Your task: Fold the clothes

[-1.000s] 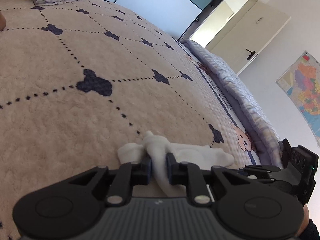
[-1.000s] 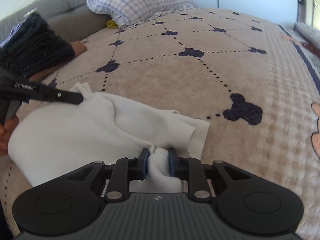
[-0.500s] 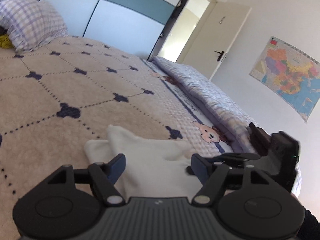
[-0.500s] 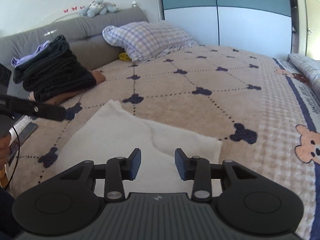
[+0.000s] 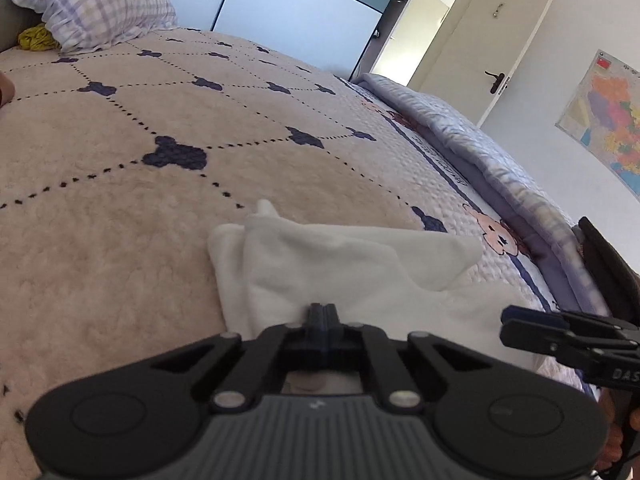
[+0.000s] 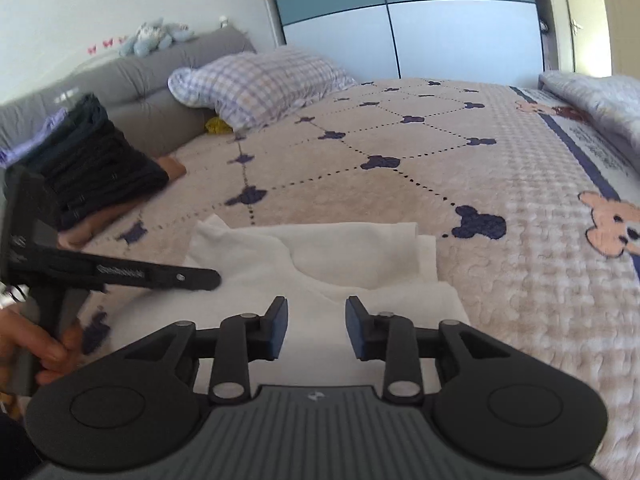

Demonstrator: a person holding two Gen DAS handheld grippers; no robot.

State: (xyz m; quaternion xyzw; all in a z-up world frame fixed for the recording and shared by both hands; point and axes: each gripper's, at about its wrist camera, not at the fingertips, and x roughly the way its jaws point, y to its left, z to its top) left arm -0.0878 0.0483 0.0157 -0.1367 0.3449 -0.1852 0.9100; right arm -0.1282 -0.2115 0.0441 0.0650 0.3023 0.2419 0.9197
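A white garment (image 5: 340, 256) lies folded on the beige bedspread (image 5: 120, 240), one layer turned over another. My left gripper (image 5: 324, 314) is shut just above its near edge, and I see no cloth between the pads. In the right wrist view the left gripper (image 6: 214, 280) reaches in from the left over the garment (image 6: 320, 252). My right gripper (image 6: 316, 326) hovers over the garment's near part; its jaws are opening and nothing is between them. In the left wrist view the right gripper (image 5: 506, 322) shows at the right edge.
A stack of dark folded clothes (image 6: 92, 160) sits at the left by the grey headboard (image 6: 152, 76). A checked pillow (image 6: 260, 80) lies at the bed's head. A folded quilt (image 5: 480, 148) runs along the bed's right edge. A hand (image 6: 36, 344) holds the left gripper.
Both grippers have let go of the bunched white cloth, which now lies flatter and folded. The left gripper opened wide, then shut with nothing in it. The right gripper's jaws have spread apart.
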